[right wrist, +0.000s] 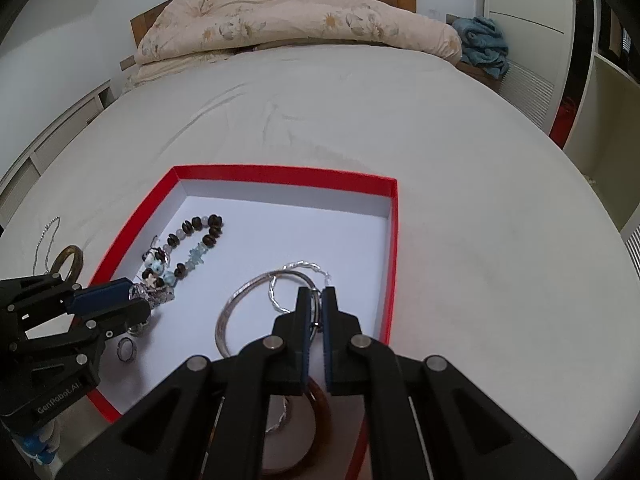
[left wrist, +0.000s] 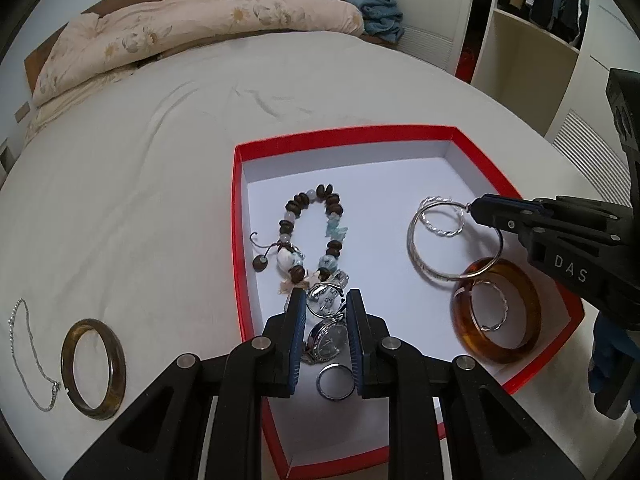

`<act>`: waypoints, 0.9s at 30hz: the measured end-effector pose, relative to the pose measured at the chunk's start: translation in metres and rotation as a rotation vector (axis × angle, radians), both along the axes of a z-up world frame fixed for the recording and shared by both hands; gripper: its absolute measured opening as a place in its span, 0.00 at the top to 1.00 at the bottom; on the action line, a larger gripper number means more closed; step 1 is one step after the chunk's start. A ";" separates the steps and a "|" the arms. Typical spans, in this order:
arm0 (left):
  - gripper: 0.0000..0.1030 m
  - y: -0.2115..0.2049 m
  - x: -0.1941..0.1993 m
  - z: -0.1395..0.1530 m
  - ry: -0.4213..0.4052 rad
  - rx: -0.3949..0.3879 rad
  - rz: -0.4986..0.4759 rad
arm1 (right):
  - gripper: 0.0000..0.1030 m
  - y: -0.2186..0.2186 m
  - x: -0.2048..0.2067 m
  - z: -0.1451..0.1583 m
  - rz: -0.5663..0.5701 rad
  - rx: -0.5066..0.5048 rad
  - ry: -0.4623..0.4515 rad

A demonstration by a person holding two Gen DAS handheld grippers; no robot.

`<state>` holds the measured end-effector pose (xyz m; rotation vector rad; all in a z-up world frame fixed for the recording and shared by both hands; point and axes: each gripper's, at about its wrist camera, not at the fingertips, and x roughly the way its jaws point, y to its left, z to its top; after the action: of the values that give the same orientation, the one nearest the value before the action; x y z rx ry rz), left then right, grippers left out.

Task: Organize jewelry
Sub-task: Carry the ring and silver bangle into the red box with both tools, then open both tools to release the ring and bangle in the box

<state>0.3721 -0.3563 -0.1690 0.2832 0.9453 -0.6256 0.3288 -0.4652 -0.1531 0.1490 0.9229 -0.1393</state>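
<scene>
Our right gripper (right wrist: 316, 300) in the red box (right wrist: 394, 240)

At frame centre we pinch a silver bangle (right wrist: 236, 300); our left gripper (right wrist: 134, 300) enters lower left beside the beaded bracelet (right wrist: 196, 240).

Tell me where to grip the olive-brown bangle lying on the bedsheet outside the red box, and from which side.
Grip the olive-brown bangle across its band, one finger inside the ring and one outside, coming from above. It lies flat on the sheet, so there is no edge to pinch from the side. Take the side away from the silver chain, which lies right against it.
</scene>
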 end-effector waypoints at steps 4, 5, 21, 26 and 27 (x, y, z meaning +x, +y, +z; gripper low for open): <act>0.81 -0.001 -0.002 -0.001 -0.009 0.008 -0.007 | 0.96 0.000 0.000 -0.002 0.001 -0.007 0.008; 0.81 -0.001 -0.002 -0.001 -0.009 0.008 -0.006 | 0.96 0.000 0.000 -0.002 0.002 -0.009 0.009; 0.72 0.001 -0.010 0.009 0.010 0.003 0.019 | 0.94 -0.006 -0.018 0.013 -0.022 -0.011 0.000; 0.64 0.006 -0.022 0.030 -0.008 -0.008 0.016 | 0.81 -0.005 -0.035 0.029 -0.043 -0.009 -0.011; 0.62 0.008 -0.026 0.036 -0.013 -0.010 0.018 | 0.79 -0.004 -0.038 0.032 -0.047 -0.008 -0.013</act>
<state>0.3465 -0.3481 -0.1335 0.2696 0.9307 -0.6115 0.2907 -0.4691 -0.1212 0.1647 0.9059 -0.1856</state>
